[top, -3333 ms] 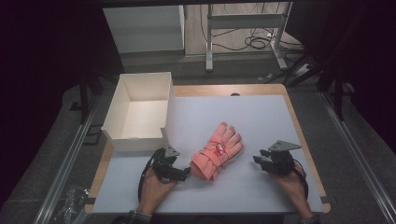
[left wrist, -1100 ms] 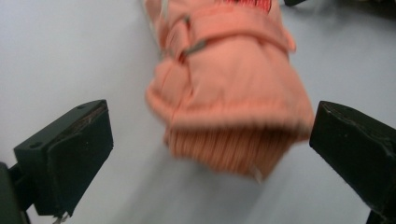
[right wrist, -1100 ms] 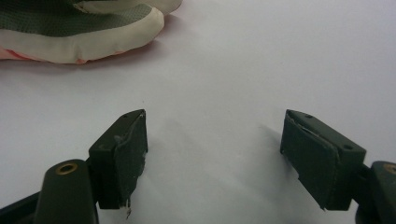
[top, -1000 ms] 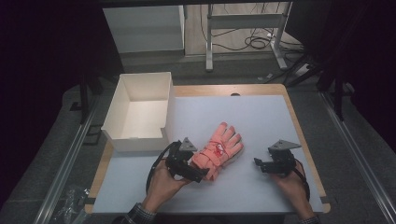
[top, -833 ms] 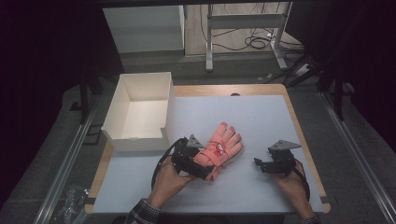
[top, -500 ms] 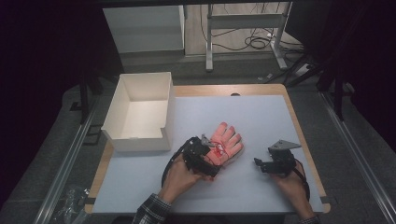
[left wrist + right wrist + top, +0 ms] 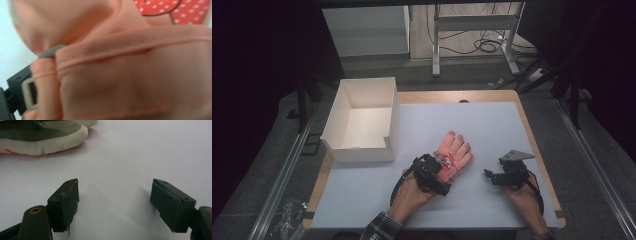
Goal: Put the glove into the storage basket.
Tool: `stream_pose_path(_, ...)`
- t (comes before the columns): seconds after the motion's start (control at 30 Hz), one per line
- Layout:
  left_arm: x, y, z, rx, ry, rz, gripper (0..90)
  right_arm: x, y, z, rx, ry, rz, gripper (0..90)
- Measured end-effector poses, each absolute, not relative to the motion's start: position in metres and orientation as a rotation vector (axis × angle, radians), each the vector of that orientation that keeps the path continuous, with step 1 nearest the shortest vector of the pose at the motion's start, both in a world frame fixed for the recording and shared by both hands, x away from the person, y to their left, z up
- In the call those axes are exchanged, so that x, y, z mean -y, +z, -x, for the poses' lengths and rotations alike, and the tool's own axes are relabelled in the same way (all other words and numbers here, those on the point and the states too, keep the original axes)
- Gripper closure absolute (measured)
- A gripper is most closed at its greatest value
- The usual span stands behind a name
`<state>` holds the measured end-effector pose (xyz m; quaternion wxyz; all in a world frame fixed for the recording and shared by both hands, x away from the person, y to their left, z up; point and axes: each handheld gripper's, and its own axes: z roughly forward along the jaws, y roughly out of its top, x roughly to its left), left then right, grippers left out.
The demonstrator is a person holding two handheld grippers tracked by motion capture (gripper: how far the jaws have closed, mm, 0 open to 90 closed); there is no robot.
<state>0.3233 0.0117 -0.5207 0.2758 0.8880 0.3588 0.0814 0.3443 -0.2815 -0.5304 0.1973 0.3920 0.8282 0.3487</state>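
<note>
The pink glove (image 7: 454, 157) lies flat on the tabletop (image 7: 492, 125), a little below the middle of the high view, with its fingers toward the upper right of the frame. In the left gripper view the cuff (image 7: 130, 75) is very near the camera and blurred. The left gripper (image 7: 435, 176) sits on the cuff end of the glove; one jaw seems to be under the fabric, but I cannot tell if the jaws are pressed together or apart.

To do this grasp well, I think the jaws should take the cuff hem with both layers of fabric, then close firmly before any lift, so the soft glove does not slip out.

The right gripper (image 7: 115, 205) rests to the right of the glove, apart from it, with jaws spread wide over bare tabletop. The white box (image 7: 362, 120) stands open at the upper left.
</note>
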Motion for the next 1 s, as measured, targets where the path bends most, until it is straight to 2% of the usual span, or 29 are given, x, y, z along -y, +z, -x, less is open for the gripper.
stream_pose_path(0.1, -0.006, -0.527, -0.322, -0.971, 0.242, -2.412, 0.9, 0.281, -0.530, -0.344, -2.318, 0.975, -1.097, 23.3)
stream_pose_path(0.33, -0.005, -0.523, -0.322, -0.981, 0.211, -2.433, 11.1, 0.282, -0.530, -0.344, -2.319, 0.975, -1.097, 23.3)
stream_pose_path(0.47, -0.004, -0.518, -0.320, -0.904, 0.217, -2.469, 25.4, 0.282, -0.531, -0.344, -2.319, 0.976, -1.097, 23.3)
stream_pose_path(0.6, -0.005, -0.515, -0.321, -0.877, 0.209, -2.487, 33.0, 0.282, -0.531, -0.344, -2.319, 0.976, -1.097, 23.3)
stream_pose_path(0.73, -0.009, -0.513, -0.324, -0.886, 0.169, -2.473, 36.2, 0.282, -0.530, -0.344, -2.318, 0.976, -1.097, 23.3)
stream_pose_path(0.9, -0.019, -0.511, -0.333, -0.895, 0.055, -2.428, 37.5, 0.282, -0.530, -0.344, -2.318, 0.975, -1.096, 23.3)
stream_pose_path(1.0, -0.023, -0.508, -0.335, -0.903, 0.045, -2.410, 39.4, 0.282, -0.530, -0.344, -2.319, 0.976, -1.097, 23.3)
